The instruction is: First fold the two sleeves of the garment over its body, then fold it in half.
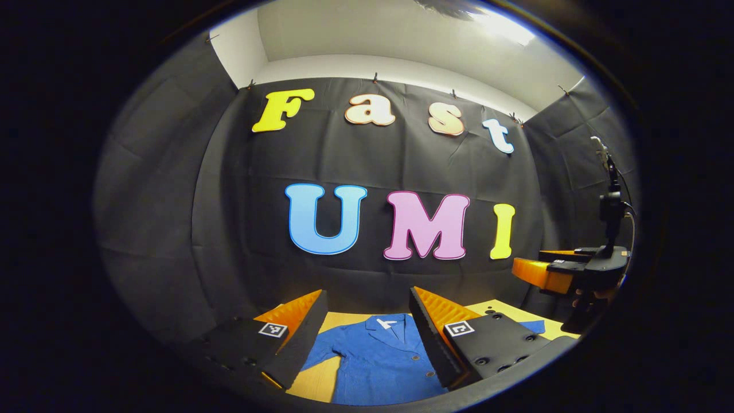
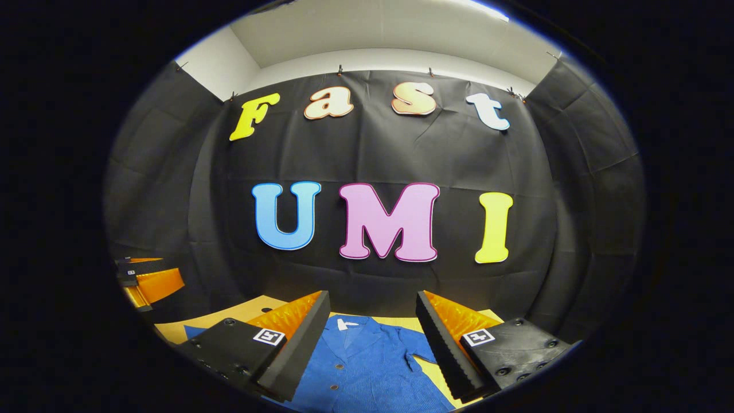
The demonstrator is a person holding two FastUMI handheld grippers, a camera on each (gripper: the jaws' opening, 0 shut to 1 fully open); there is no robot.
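Where it lies flat on the yellow counter [image 1: 519, 312], the blue garment [image 1: 378, 361] is cut off at six o'clock, hem unseen. The left gripper [image 1: 367, 335] hangs above it, fingers spread and empty. The right gripper [image 2: 373, 338] likewise hangs open; in the left gripper view it shows at three o'clock, partly hidden.
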